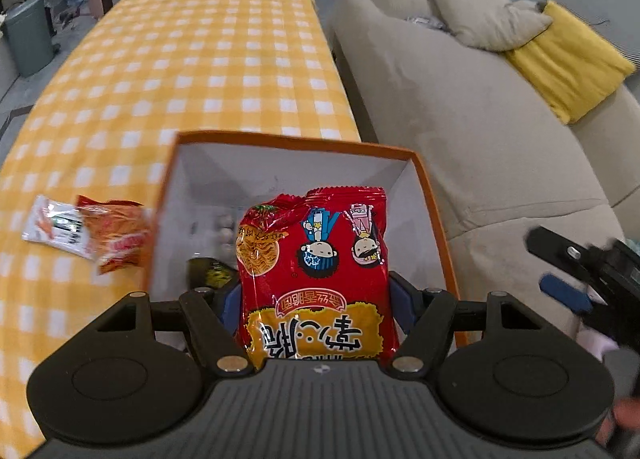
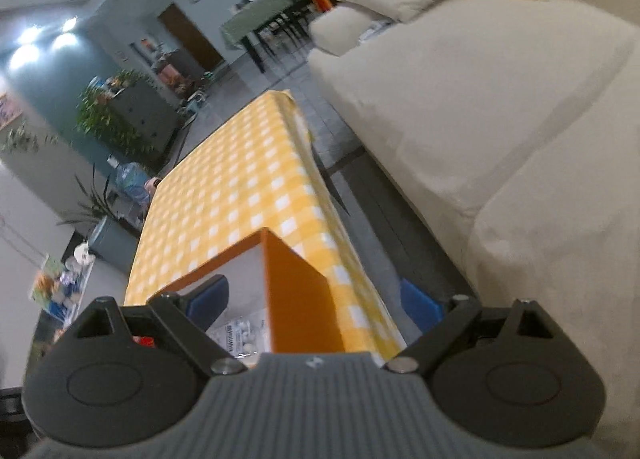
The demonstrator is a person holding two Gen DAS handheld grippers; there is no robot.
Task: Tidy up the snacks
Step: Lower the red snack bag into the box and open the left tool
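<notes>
While left gripper (image 1: 316, 299) clamps red noodle pack (image 1: 316, 259) over box (image 1: 436, 219) | only right-wrist view: right gripper (image 2: 316, 299) apart, empty.

Glossy red foil snack packet (image 1: 316, 259); matt cardboard box (image 1: 434, 195), orange outside, white inside; checked yellow cloth on the surface (image 1: 208, 71); matt beige fabric sofa (image 1: 460, 107).
</notes>
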